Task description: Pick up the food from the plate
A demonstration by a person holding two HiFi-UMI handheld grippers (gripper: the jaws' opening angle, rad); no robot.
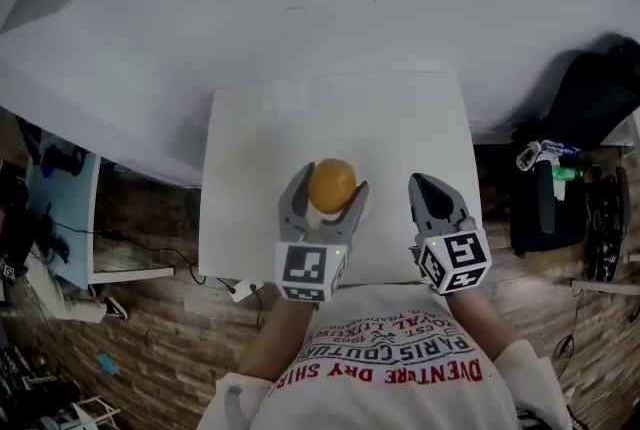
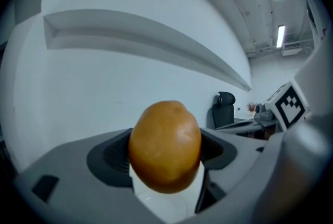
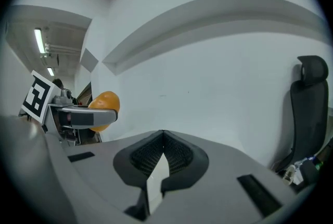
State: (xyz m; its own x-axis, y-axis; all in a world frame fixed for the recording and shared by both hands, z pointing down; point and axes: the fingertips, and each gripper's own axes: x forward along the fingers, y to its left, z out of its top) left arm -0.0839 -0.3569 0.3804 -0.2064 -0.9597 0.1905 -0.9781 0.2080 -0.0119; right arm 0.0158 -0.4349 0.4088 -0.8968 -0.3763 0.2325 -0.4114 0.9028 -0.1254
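Note:
A rounded orange-brown piece of food (image 1: 332, 184) sits between the jaws of my left gripper (image 1: 331, 186), which is shut on it over the white table (image 1: 300, 128). In the left gripper view the food (image 2: 165, 145) fills the gap between the dark pads, and a bit of white plate (image 2: 164, 206) shows just beneath it. My right gripper (image 1: 422, 183) hovers to the right of the food, near the table's front right part, shut with nothing in it; its pads (image 3: 179, 155) meet at the tips. The right gripper view also catches the food (image 3: 105, 102) at the left.
The table stands against a white wall. A black office chair (image 1: 590, 98) and a stand with cables are on the floor at the right. A light blue shelf (image 1: 65, 208) with clutter is at the left. The person's printed shirt (image 1: 400, 358) is at the table's front edge.

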